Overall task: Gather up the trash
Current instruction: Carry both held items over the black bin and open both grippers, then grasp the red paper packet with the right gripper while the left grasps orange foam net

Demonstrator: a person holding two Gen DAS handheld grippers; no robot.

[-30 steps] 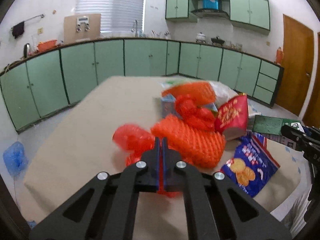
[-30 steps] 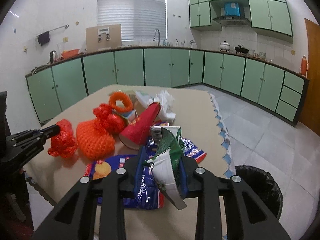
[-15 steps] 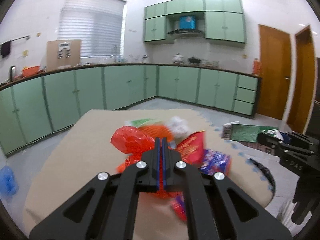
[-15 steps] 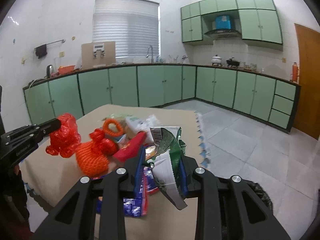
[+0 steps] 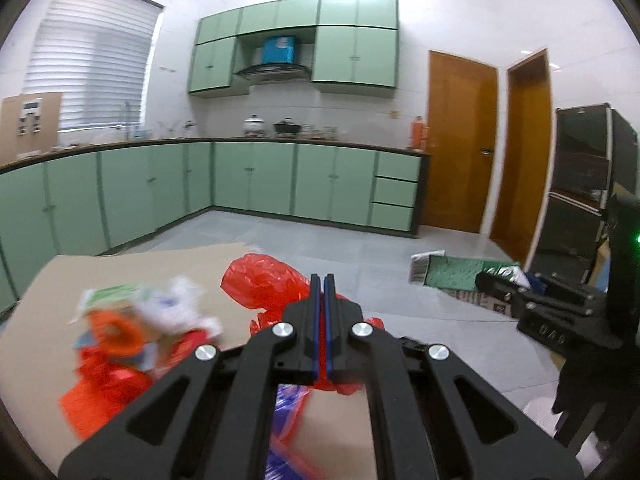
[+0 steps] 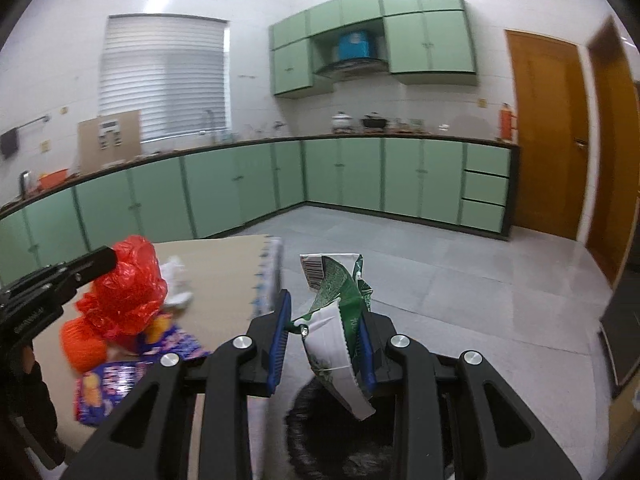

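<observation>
we have trash in both tools and are carrying it off the table (image 6: 224, 264) toward the black bin (image 6: 340, 436) that shows at the bottom centre of the right wrist view. the left tool (image 5: 319, 280) is pressed together on a crumpled red plastic bag (image 5: 264, 280), which bulges out to the left of the tips in the middle of the frame. the right tool (image 6: 324, 304) is clamped part-way on a torn green and white wrapper (image 6: 336, 320), its loose end hanging down over the bin's dark mouth. to do this well, we should bring each tool right over the opening before parting the jaws, low enough that the light wrapper and bag do not drift and land on the floor, and let go one at a time. the rest of the trash, an orange net (image 5: 116, 332), white crumpled paper (image 5: 176, 308) and a blue snack packet (image 6: 108, 384), lies at the lower left of both frames, badly blurred in the left wrist view. the bin is mostly hidden behind the right tool, so we cannot judge its rim or how full it is.
</observation>
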